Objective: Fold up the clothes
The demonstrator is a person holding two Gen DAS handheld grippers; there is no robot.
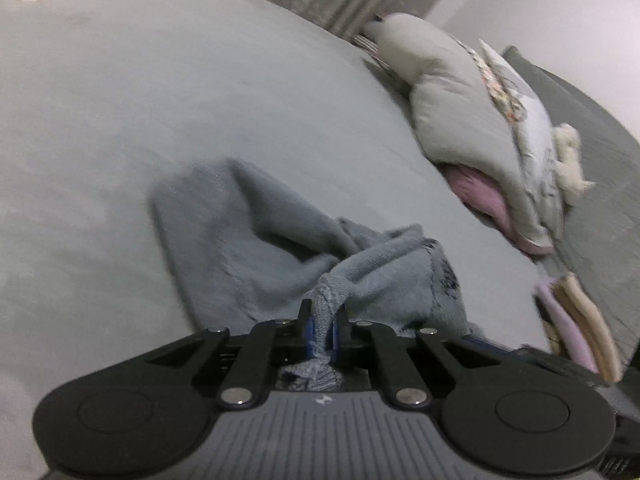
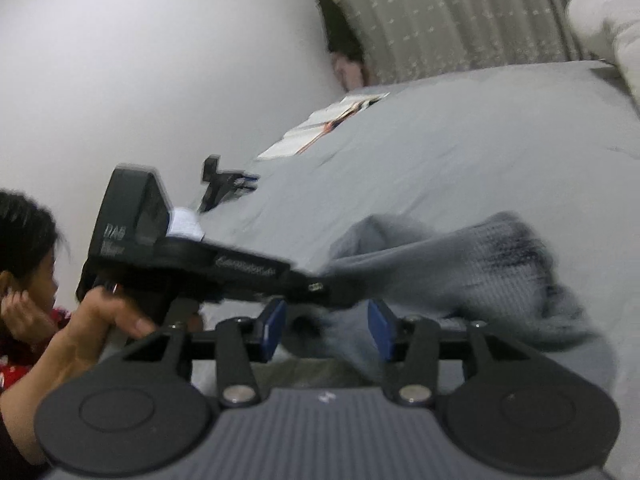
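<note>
Grey bedsheet [image 1: 160, 128]: largest thing in both views, smooth and bare over most of its spread — work surface for the folding.
Curtain [image 2: 440, 16]: pale, patterned, hanging behind the far edge of the bed.
Pillows [image 1: 460, 112]: heaped along the far side of the bed, with something pink tucked under the heap.
Blue-grey knit garment [image 1: 256, 240]: crumpled on the sheet near the grippers, one part flat, the rest bunched and lifted toward the left gripper.
Handling: soft, limp, light by the look of it; will sag and drag rather than hold a shape; knit gives the pads good bite, little risk of slipping or damage.
Where to take hold: by a hem or a corner, each side apart, so the cloth can be drawn flat — a pinch in the bunched middle only gathers it further.
Folded stack [image 1: 576, 320]: lilac and beige pieces near the garment; no basket or bin in sight, so nothing contained.
Open book [image 2: 320, 124]: lying well apart, near the far edge of the bed.
Left gripper [image 1: 323, 320]: closed tight on a twisted bunch of the knit.
Right gripper [image 2: 326, 324]: jaws parted about halfway, cloth lying between the blue pads but not pressed.
</note>
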